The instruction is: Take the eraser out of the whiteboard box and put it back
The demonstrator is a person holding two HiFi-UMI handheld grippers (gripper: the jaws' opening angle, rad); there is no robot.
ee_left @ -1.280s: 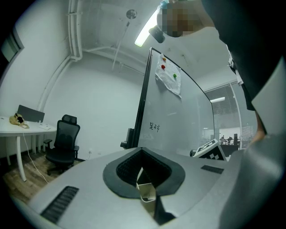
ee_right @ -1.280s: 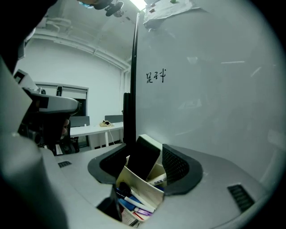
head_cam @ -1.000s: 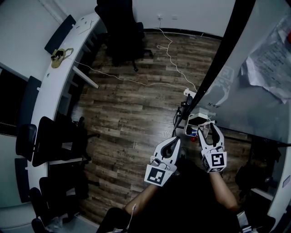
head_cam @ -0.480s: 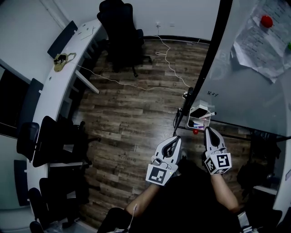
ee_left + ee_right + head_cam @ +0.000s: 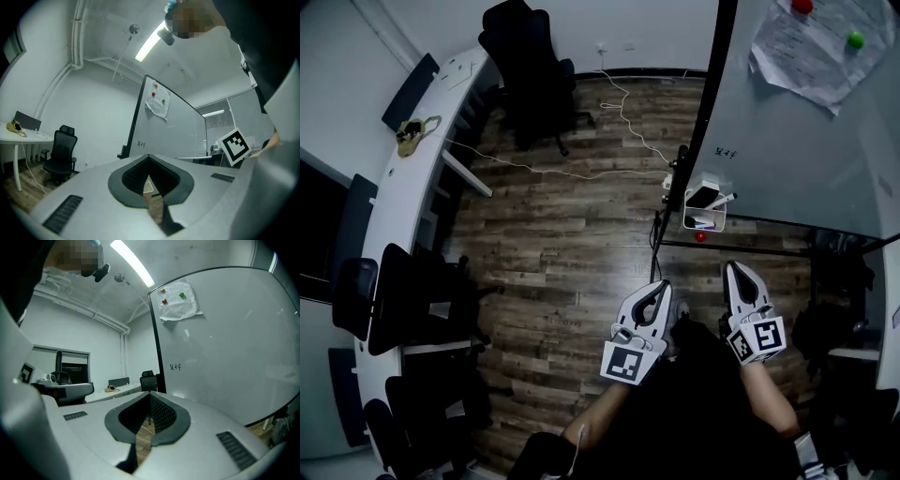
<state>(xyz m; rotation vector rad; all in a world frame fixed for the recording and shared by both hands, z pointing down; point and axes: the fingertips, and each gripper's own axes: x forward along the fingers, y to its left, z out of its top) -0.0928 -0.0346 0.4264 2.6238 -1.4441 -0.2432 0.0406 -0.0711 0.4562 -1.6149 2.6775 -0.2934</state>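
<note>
The white whiteboard box [image 5: 705,210] hangs at the foot of the whiteboard [image 5: 787,141]. A dark eraser [image 5: 702,197] lies in it beside a marker [image 5: 723,200]. Both grippers are held level, well short of the box. In the head view my right gripper [image 5: 735,270] is shut with nothing in it, and my left gripper [image 5: 660,285] is to its left, also shut and empty. The left gripper view shows the left gripper's [image 5: 149,157] tips meeting around an empty gap. The right gripper's [image 5: 150,394] tips also touch, with the whiteboard [image 5: 225,348] to their right.
A small red object [image 5: 700,237] lies below the box. A paper [image 5: 811,42] is pinned to the board with magnets. A cable [image 5: 581,169] runs over the wooden floor. A black office chair [image 5: 525,56] and a long white desk [image 5: 412,178] stand at the left.
The right gripper stood open at the box a second ago; it has shut empty and drawn back. Both grippers are now farther from the box, and the eraser lies in it.
</note>
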